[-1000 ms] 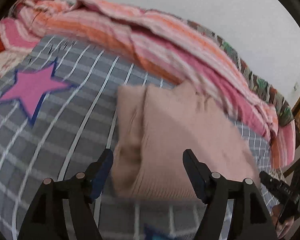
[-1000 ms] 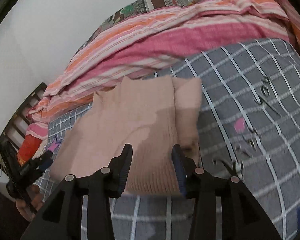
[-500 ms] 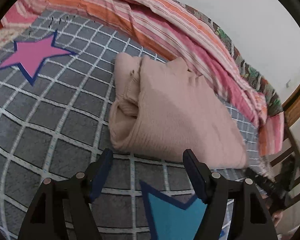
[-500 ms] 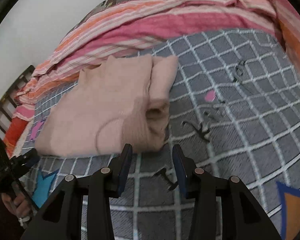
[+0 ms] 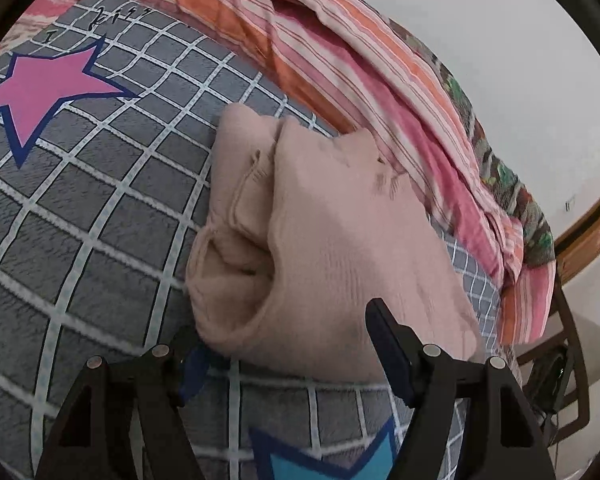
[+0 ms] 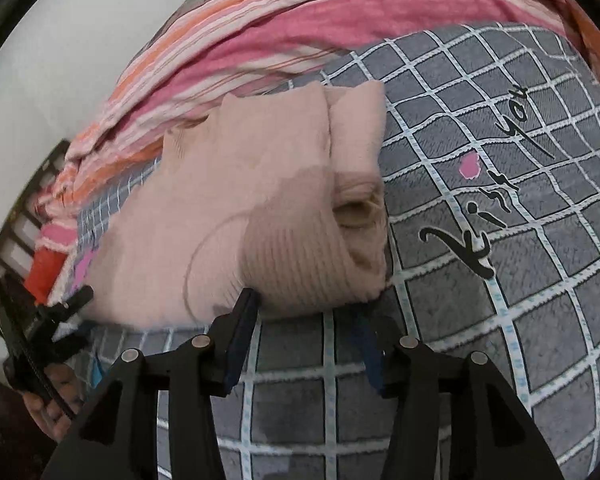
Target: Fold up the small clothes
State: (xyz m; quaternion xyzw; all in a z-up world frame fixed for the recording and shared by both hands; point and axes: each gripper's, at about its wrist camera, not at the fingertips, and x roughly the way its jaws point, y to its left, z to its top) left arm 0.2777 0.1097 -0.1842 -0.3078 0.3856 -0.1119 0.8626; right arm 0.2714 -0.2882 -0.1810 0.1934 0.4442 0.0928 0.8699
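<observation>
A folded pale-pink knit sweater (image 5: 332, 236) lies on a grey blanket (image 5: 80, 216) with a white grid, its far edge touching a rumpled pink-and-orange striped quilt (image 5: 340, 52) heaped along the white wall (image 5: 480, 20). The left gripper (image 5: 288, 344) is spread wide and holds nothing — its right finger overlaps the sweater's near hem in the left wrist view, while its left fingertip is hidden under the garment's near corner. The right gripper (image 6: 308, 316) likewise stands apart and empty, both fingertips at the ribbed near edge of the sweater (image 6: 260, 208); whether they touch the cloth cannot be told. The blanket bears a pink star (image 5: 44, 84) left of the sweater and black script (image 6: 496, 192) to its right.
</observation>
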